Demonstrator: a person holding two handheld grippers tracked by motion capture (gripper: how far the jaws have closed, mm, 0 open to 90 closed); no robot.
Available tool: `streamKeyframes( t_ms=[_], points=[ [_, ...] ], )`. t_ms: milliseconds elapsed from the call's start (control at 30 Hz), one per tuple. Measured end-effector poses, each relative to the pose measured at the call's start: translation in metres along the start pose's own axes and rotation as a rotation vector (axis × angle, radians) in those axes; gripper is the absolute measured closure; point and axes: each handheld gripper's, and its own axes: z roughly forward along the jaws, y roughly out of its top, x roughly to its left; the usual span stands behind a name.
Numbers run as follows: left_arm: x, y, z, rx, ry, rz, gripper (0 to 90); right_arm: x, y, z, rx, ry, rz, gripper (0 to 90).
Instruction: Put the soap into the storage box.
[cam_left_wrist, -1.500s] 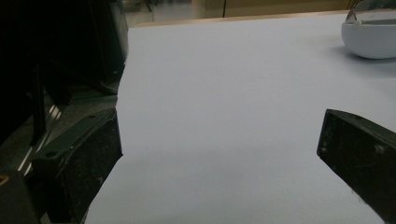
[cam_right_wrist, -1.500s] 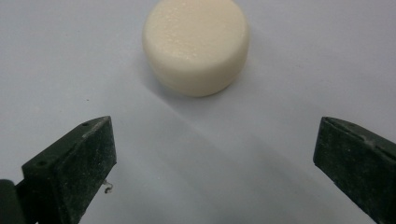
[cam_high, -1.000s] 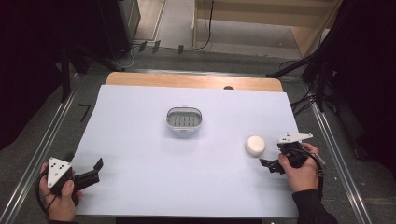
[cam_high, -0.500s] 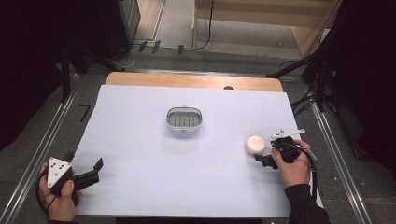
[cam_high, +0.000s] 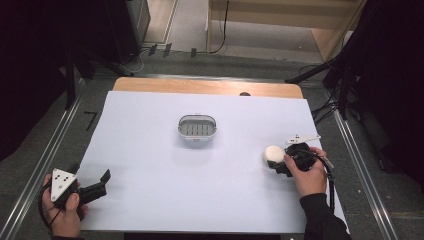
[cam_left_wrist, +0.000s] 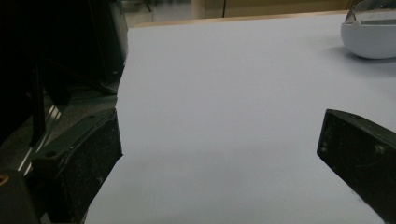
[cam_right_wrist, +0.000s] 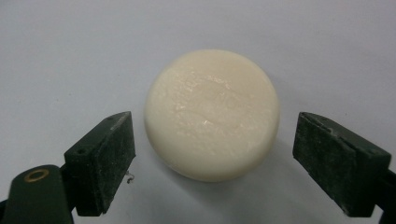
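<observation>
A round cream-coloured soap bar (cam_high: 272, 155) lies flat on the white table at the right. My right gripper (cam_high: 275, 162) reaches it from the right, and the right gripper view has the soap bar (cam_right_wrist: 212, 114) between the two black pads. The right gripper (cam_right_wrist: 215, 140) has just been closing its jaws, with a small gap still showing on each side of the soap. A person's hand holds my left gripper (cam_high: 92, 178) at the table's front left corner. The left gripper (cam_left_wrist: 224, 154) is open with nothing between its jaws.
A small white dish (cam_high: 197, 129) with a slotted grey insert stands mid-table; the dish (cam_left_wrist: 371, 32) is at the top right of the left gripper view. The white sheet (cam_high: 150, 165) covers the table, with a wooden strip (cam_high: 200, 86) along its far edge.
My right gripper has moved left up to the soap, and its jaws have narrowed around it. The left hand and the dish have stayed put.
</observation>
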Motion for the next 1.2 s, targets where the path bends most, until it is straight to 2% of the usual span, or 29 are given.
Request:
streamKeyframes(
  t_ms=[200, 533, 567, 667, 833, 1000, 1200],
  points=[
    [0.0, 0.0, 0.0, 0.0, -0.003, -0.002, 0.2, 0.001, 0.004, 0.005, 0.017, -0.011, 0.015, 16.6],
    [0.0, 0.0, 0.0, 0.002, 0.0, 0.003, 0.2, -0.001, 0.008, 0.007, 0.062, 0.007, 0.056, 19.0],
    [0.0, 0.0, 0.0, 0.002, 0.001, 0.003, 0.2, -0.001, 0.011, 0.007, 0.08, 0.002, 0.053, 20.1],
    [0.0, 0.0, 0.0, 0.003, 0.002, 0.01, 0.2, 0.0, 0.014, 0.007, 0.09, 0.005, 0.059, 23.3],
    [0.0, 0.0, 0.0, 0.002, 0.0, 0.005, 0.2, 0.005, 0.023, 0.01, 0.136, -0.028, 0.051, 23.5],
    [0.0, 0.0, 0.0, 0.002, 0.0, 0.007, 0.2, 0.007, 0.026, 0.013, 0.147, -0.048, 0.045, 23.6],
    [0.0, 0.0, 0.0, 0.004, -0.001, 0.01, 0.2, 0.007, 0.029, 0.015, 0.163, -0.044, 0.047, 23.5]
  ],
)
